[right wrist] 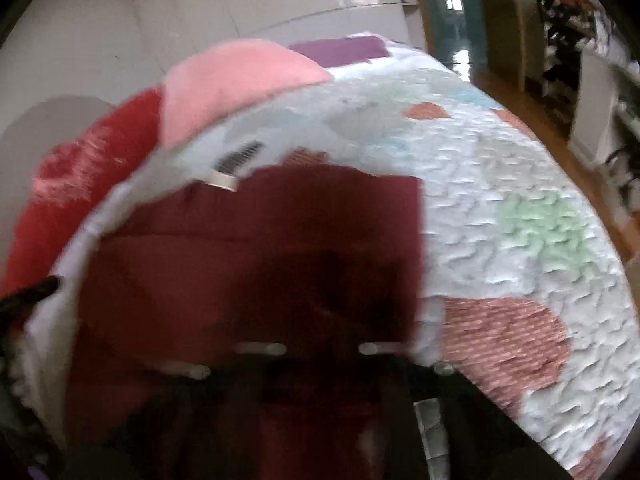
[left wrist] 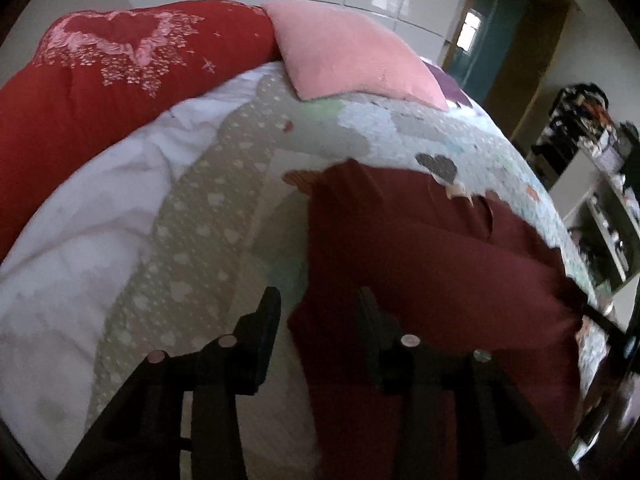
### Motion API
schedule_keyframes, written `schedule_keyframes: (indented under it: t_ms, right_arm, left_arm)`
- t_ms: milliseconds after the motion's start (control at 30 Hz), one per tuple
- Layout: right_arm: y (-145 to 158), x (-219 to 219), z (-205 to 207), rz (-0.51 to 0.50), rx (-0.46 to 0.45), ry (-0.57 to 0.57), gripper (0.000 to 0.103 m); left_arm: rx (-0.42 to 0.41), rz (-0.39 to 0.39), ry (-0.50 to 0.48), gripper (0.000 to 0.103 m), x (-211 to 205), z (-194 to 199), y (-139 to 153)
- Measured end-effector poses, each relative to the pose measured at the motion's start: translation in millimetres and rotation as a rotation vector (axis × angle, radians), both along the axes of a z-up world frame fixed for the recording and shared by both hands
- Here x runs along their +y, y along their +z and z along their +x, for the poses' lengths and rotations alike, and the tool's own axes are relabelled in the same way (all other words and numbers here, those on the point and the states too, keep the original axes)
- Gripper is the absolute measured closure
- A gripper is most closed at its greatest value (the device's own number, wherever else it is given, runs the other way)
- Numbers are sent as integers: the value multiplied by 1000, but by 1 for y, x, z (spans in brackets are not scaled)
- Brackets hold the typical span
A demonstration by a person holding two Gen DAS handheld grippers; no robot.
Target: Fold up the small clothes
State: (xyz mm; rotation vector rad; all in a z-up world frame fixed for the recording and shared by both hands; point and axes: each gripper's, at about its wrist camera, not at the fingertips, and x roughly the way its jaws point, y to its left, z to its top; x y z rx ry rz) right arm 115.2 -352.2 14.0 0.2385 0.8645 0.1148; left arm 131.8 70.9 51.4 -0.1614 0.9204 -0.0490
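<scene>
A dark red garment (left wrist: 420, 248) lies spread on the patchwork quilt (left wrist: 380, 128) of a bed, its cloth in broad flat folds with one straight edge running down the side that faces the open quilt in the right wrist view (right wrist: 280, 240). In the left wrist view the left tool (left wrist: 318, 300) hangs over the garment's near edge with its two black fingers (left wrist: 268, 320) spread apart; one finger is over the quilt's grey star-printed band, the other over the red cloth, and nothing is pinched between them. The right tool (right wrist: 316, 356) is low over the garment in a badly blurred picture; its fingers are lost in the dark red smear, but they are pressed together, and whether any cloth is caught between them cannot be told. Just past the garment's far edge a small white tag-like piece (right wrist: 222, 179) lies on the quilt. The quilt bears patches of pale blue, green, brick red (right wrist: 508, 336) and a grey heart (left wrist: 438, 166). At the head of the bed a pink pillow (left wrist: 352, 56) rests beside a red cushion with a pink heart pattern (left wrist: 120, 64), and white bedding (left wrist: 100, 208) shows next to the quilt. Beyond the bed are a pale wall, a teal door (left wrist: 492, 32), wooden flooring (right wrist: 532, 112) and cluttered shelves (left wrist: 592, 184).
</scene>
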Motion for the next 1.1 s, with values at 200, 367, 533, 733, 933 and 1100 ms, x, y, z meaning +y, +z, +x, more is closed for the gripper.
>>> schedule_keyframes:
  t_ms: [200,367,533,733,933,1100]
  right_arm:
    - [-2,-22,-4,-43,16,-112,88]
    - [21,-4,-47,-25,-62,-47,77]
    - [10,-7,-104,76,-26,-27,57]
    - [-14,-27,-180,262,54,-15,57]
    - [-17,19,-233,229,64,95,50]
    - [-16,54,-247,35,39,129,50]
  left_arm:
    - [68,23,-23,58,-21,-9,-35]
    - [63,12,-10,49,-26,-40,-42]
    - [98,-71,-20,42,-21,-85,-44]
    - [72,-96,-1,33,-23,-146,-50]
    - [38,-102,1,28,-35,-196,-52]
    - [63,22,-77,40,-56,-229,-55]
